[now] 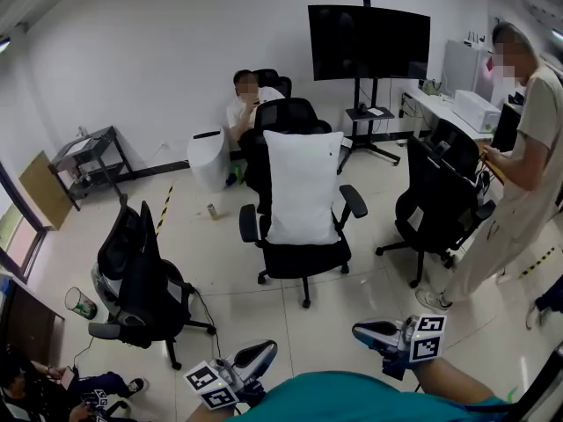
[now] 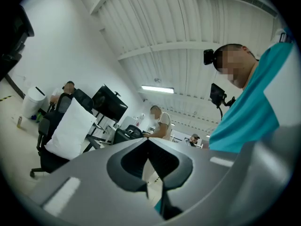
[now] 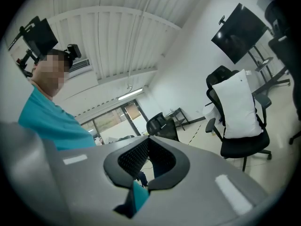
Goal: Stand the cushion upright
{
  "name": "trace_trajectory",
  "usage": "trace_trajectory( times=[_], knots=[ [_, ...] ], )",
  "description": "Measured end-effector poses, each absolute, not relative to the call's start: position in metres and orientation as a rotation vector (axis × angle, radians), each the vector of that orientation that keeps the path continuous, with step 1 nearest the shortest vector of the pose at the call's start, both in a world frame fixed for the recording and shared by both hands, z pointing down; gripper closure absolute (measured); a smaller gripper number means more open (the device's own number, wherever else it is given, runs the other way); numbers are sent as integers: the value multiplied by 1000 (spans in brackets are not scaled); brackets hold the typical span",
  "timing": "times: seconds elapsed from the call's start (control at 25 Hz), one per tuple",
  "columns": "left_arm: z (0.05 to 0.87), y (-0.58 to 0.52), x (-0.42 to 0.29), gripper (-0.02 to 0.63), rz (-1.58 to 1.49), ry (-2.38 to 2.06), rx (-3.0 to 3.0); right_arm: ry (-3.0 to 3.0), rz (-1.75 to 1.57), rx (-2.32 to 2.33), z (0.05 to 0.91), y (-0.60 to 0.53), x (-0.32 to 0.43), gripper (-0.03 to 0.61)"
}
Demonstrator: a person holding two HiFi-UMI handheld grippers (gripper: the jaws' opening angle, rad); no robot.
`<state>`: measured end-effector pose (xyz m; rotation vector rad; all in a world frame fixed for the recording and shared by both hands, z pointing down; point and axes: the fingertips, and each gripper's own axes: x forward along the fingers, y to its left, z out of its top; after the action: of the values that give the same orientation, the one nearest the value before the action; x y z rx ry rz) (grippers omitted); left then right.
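Observation:
A white cushion (image 1: pixel 303 187) stands upright on the seat of a black office chair (image 1: pixel 303 258), leaning against its backrest in the middle of the room. It also shows in the left gripper view as the cushion (image 2: pixel 70 128), and in the right gripper view as the cushion (image 3: pixel 240 105). My left gripper (image 1: pixel 268 348) and right gripper (image 1: pixel 359 330) are held low by my body at the bottom edge, well away from the chair. The left gripper (image 2: pixel 148 140) has its jaws together with nothing in them. The right gripper (image 3: pixel 148 138) is likewise shut and empty.
A second black chair (image 1: pixel 141 275) stands at the left and a third (image 1: pixel 440 196) at the right, next to a standing person (image 1: pixel 528 148). Behind the cushion chair are a seated person (image 1: pixel 246 104), a white bin (image 1: pixel 208 158) and a screen on a stand (image 1: pixel 369 42).

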<state>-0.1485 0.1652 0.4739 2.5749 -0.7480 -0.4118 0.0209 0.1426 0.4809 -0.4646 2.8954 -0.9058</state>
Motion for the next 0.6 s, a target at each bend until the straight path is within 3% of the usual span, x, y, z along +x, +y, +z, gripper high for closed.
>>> trace_trajectory(
  times=[0.6],
  knots=[
    [469, 238, 12, 602, -434, -806, 2546, 2913, -900, -596, 507, 193, 191, 577]
  ],
)
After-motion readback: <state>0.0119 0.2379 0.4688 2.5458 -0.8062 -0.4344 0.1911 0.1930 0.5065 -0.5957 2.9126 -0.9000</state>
